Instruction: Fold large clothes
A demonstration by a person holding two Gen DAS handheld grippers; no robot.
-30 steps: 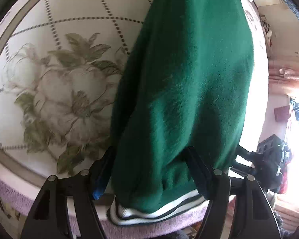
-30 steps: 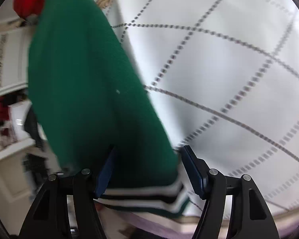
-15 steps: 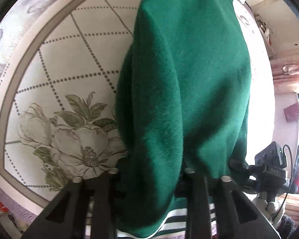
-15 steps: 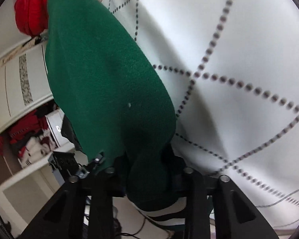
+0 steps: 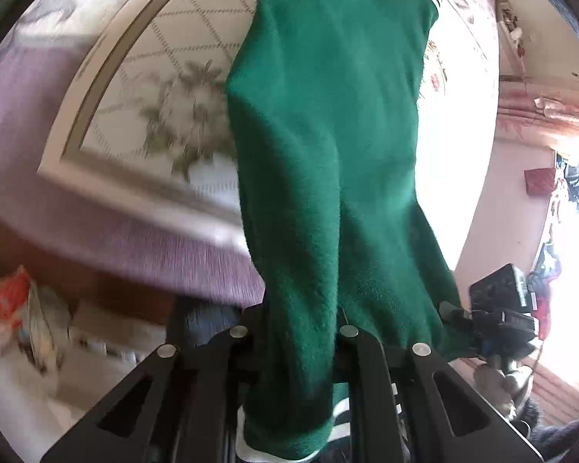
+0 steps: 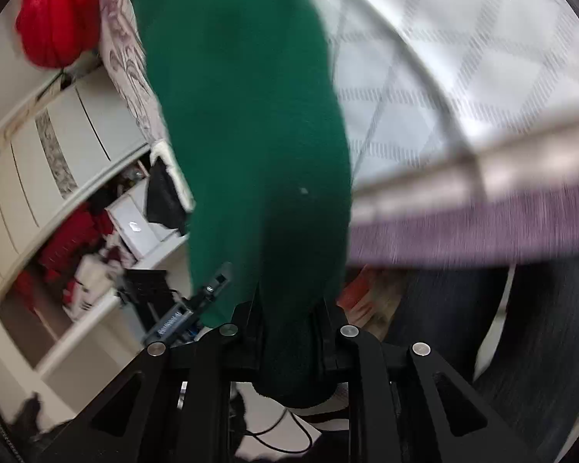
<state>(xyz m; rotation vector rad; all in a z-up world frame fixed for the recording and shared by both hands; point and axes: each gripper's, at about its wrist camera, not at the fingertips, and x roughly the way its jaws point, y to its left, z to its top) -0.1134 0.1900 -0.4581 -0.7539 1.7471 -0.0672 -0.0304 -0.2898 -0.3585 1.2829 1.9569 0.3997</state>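
Note:
A large dark green fleece garment (image 5: 328,154) with a white-striped hem hangs lifted over the bed. In the left wrist view my left gripper (image 5: 295,347) is clamped on its lower edge, jaws still closing, cloth bunched between the fingers. In the right wrist view the same green garment (image 6: 251,115) runs up from my right gripper (image 6: 289,343), whose jaws are also closing tight on a bunched fold near the striped hem. The far end of the garment still lies on the bedspread.
The bed has a white quilted bedspread (image 5: 166,88) with a flower print and a purple border (image 5: 143,239). A red garment (image 6: 54,19) lies at the bed's far end. White cabinets and cluttered shelves (image 6: 69,200) stand beside it. A person's dark trouser leg (image 6: 463,328) shows at the right.
Both grippers went from wide open around the hem to clamped on it, then rose, pulling the green garment's edge up off the bed; the bed edge and floor now show.

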